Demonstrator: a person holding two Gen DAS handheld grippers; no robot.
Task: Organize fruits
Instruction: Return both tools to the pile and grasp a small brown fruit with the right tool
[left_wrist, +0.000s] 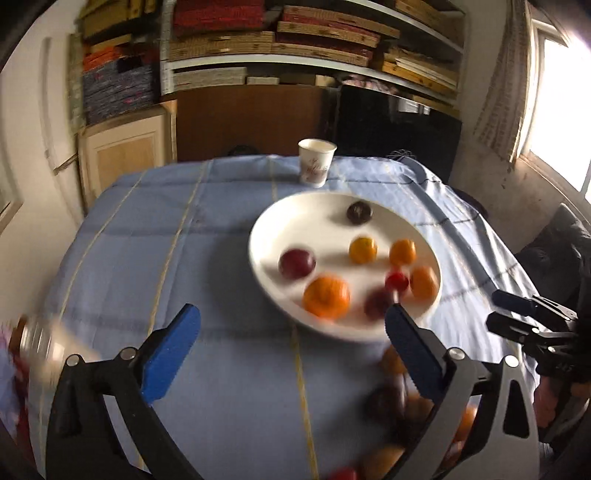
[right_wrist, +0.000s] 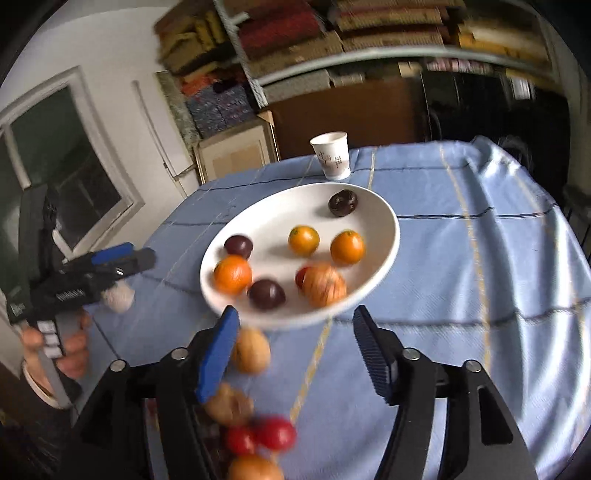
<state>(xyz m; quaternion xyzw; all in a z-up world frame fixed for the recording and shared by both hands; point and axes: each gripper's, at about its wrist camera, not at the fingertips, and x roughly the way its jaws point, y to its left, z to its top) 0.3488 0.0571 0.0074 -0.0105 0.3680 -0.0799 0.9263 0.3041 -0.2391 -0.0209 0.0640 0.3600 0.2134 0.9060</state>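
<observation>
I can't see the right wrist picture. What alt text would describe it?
An open right gripper hovers empty over a blue tablecloth, near a white plate holding about eight oranges, plums and tomatoes. More fruit lies loose below the plate; a paper cup stands behind it.

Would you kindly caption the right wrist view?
Open right gripper hovers before a white plate of fruit on blue cloth.

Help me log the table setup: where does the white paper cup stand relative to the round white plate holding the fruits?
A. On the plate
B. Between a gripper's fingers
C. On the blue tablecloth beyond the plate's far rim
C: the white paper cup stands upright on the blue tablecloth, just past the far rim of the round white plate.
</observation>
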